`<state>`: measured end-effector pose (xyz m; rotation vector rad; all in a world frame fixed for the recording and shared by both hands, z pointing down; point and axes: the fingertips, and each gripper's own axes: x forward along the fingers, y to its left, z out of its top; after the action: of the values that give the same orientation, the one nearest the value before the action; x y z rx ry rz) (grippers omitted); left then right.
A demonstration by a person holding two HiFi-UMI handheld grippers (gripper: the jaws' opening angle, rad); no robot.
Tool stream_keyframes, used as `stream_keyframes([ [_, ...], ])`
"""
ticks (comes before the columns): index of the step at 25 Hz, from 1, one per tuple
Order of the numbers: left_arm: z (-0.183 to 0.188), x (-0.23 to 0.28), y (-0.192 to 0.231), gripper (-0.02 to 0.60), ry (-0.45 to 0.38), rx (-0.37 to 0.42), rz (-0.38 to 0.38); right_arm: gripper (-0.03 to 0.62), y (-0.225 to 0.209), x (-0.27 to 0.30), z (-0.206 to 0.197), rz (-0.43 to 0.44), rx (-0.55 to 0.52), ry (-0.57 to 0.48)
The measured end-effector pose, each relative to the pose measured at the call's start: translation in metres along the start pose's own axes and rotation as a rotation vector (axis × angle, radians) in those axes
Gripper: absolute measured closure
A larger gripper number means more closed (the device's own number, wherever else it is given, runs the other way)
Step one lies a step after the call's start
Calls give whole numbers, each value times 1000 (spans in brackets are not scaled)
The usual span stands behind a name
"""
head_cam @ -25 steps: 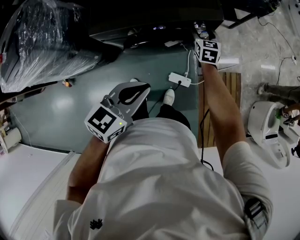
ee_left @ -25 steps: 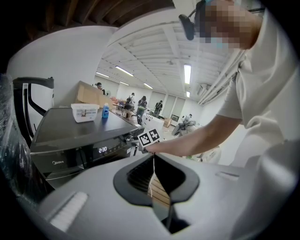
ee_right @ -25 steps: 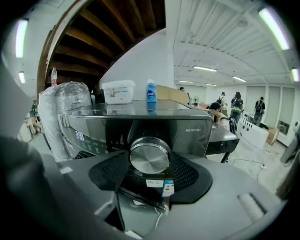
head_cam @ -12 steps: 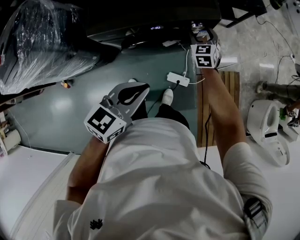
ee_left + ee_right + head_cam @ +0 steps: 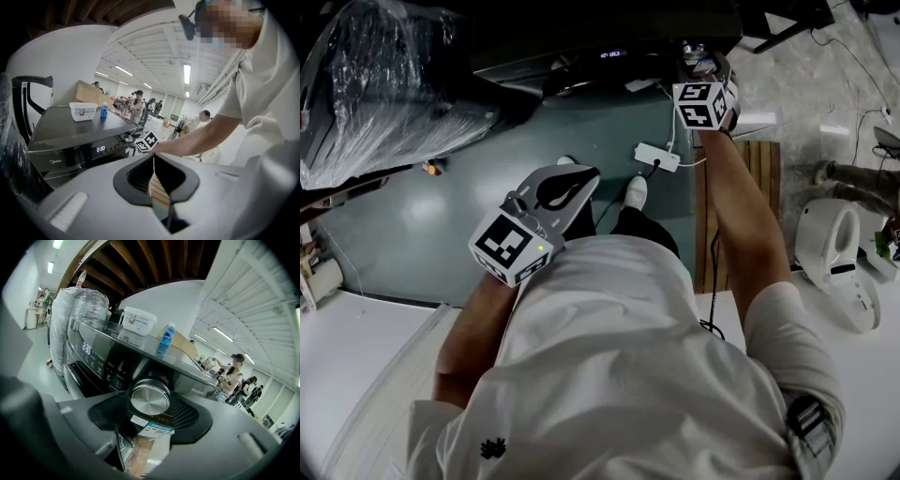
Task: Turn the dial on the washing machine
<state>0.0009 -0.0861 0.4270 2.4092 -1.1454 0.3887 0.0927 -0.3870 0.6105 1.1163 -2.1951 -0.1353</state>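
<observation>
Dial (image 5: 150, 398) is sitting on the washing machine (image 5: 101, 359) front panel, just past the lit display (image 5: 86, 348) reading 2:30. Right gripper (image 5: 151, 414) is straddling it, fingers (image 5: 107, 412) pressing on both sides, so gripping the dial. Gripper is sitting rolled relative to the panel, so I'm judging the turn under way; finishing rotation and releasing are remaining. Left gripper (image 5: 153, 174) is idling by the torso, fingers closed on nothing.

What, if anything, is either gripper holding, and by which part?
The right gripper holds the silver dial by its rim, a jaw either side; the left gripper is shut, empty.
</observation>
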Motion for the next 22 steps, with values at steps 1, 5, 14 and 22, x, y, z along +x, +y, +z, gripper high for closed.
stream_keyframes([
  [1, 0, 0, 0, 522, -1, 1, 1, 321, -1, 1, 0, 1, 12, 1],
  [5, 0, -1, 2, 522, -3, -1, 8, 326, -4, -1, 3, 14, 78, -3],
  [14, 5, 1, 1, 522, -11, 9, 9, 327, -12, -4, 4, 73, 345, -29],
  [22, 7, 2, 0, 522, -14, 14, 7, 326, -16, -11, -2, 88, 442, -29],
])
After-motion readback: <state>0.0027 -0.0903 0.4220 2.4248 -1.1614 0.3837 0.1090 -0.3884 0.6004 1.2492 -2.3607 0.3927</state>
